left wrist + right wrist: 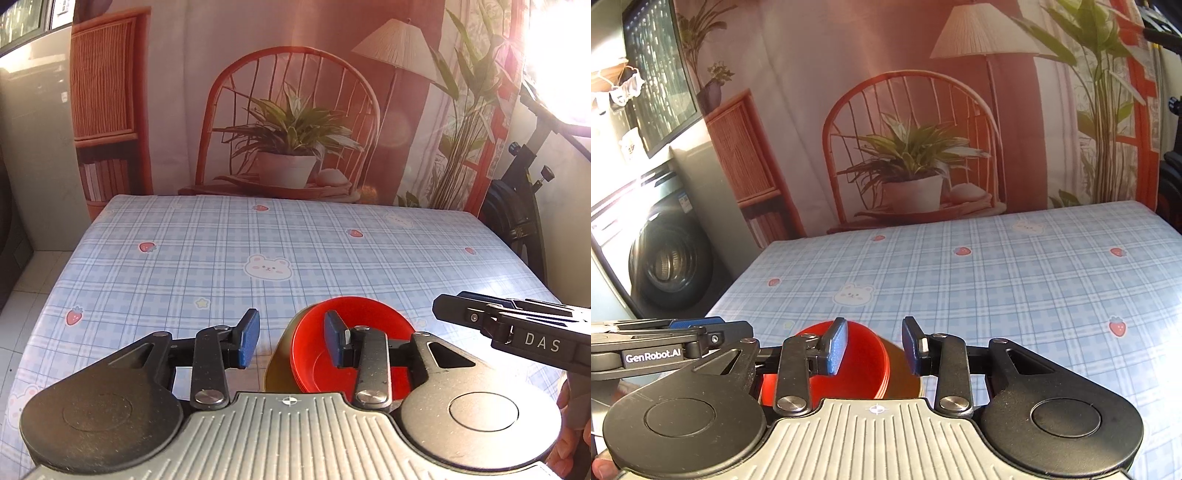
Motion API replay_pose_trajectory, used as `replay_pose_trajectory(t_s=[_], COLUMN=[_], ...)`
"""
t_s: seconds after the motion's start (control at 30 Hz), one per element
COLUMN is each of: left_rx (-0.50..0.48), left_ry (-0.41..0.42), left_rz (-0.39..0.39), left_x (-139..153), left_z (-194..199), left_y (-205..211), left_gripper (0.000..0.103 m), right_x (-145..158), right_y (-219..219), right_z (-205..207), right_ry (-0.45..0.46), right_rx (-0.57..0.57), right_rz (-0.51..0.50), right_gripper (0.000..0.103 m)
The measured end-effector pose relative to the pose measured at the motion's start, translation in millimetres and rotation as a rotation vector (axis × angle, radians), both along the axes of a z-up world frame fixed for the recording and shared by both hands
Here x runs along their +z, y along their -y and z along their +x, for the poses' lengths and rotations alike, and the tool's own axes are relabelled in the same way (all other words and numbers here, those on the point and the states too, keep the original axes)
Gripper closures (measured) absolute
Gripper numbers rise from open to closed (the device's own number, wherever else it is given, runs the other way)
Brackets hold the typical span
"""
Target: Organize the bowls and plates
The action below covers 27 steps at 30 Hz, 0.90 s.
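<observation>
A stack of red plates lies on an amber-brown dish near the table's front edge. My left gripper is open above the stack's left side, holding nothing; its right pad hangs over the red plates. The right gripper's body comes in from the right in this view. In the right wrist view the red plates and the amber dish sit just under my open, empty right gripper. The left gripper's body shows at the left there.
The table carries a blue plaid cloth with bears and strawberries. A printed backdrop of a chair and plant hangs behind it. A washing machine stands left of the table. A black stand is at the right.
</observation>
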State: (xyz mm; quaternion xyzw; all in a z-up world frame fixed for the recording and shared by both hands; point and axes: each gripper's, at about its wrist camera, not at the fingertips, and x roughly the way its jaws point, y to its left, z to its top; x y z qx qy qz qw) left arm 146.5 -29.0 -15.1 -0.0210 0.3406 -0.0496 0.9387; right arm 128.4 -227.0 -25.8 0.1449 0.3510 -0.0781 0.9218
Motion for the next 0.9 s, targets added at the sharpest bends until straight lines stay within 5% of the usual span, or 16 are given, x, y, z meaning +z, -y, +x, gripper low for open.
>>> replay_pose_trajectory(t_s=[0.07, 0.23, 0.37, 0.9], left_rx=[0.007, 0.038, 0.061, 0.137], left_ry=[0.035, 0.137, 0.217, 0.358], left_rz=[0.015, 0.009, 0.017, 0.067], left_x=[15, 52, 85, 159], left_z=[-4, -16, -26, -69], left_y=[0, 0, 2, 23], left_gripper=[0.056, 0.022, 0.017, 0.013], right_x=[14, 51, 81, 162], right_y=[2, 10, 17, 12], right_z=[-3, -10, -13, -48], right_ry=[0.032, 0.116, 0.157, 0.253], right_rx=[-0.008, -0.037, -0.039, -0.078], right_rz=[-0.043, -0.127, -0.162, -0.238], right_gripper=[0.058, 0.029, 0.001, 0.0])
